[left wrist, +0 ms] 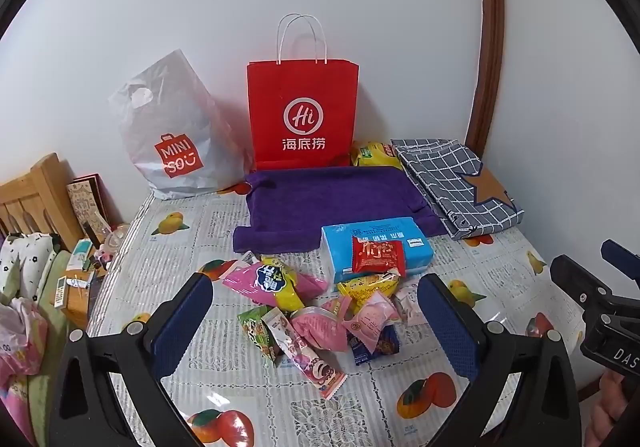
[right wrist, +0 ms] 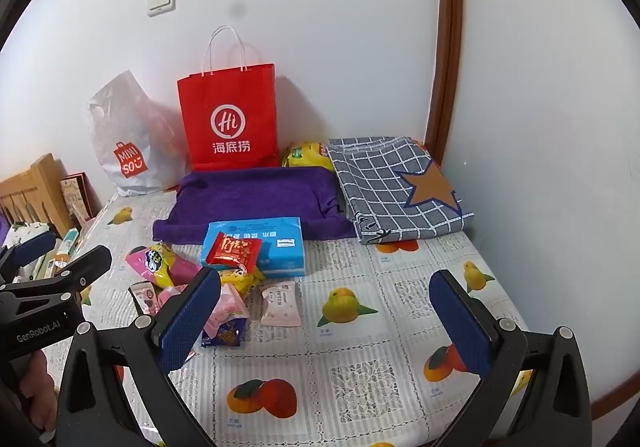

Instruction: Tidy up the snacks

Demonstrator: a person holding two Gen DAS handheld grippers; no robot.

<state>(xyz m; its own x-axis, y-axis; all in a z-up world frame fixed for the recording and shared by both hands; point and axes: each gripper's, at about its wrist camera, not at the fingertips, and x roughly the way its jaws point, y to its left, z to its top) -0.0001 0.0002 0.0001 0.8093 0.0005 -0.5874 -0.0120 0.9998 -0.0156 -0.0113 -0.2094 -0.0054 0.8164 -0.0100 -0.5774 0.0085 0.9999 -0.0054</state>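
A heap of small snack packets (left wrist: 320, 311) lies mid-table on the fruit-print cloth (left wrist: 224, 391); the same heap (right wrist: 208, 287) shows left of centre in the right wrist view. A red packet (left wrist: 377, 254) rests on a blue tissue pack (left wrist: 376, 243). A red paper bag (left wrist: 302, 115) stands against the wall. My left gripper (left wrist: 316, 315) hovers open above the heap, nothing between its blue pads. My right gripper (right wrist: 324, 311) is open too, over bare cloth to the right of the snacks.
A white Miniso plastic bag (left wrist: 176, 143) leans left of the red bag. A purple towel (left wrist: 332, 199), a yellow packet (left wrist: 374, 153) and a folded grey checked cloth (left wrist: 456, 183) lie at the back. A wooden headboard (left wrist: 32, 199) and clutter sit beyond the left table edge.
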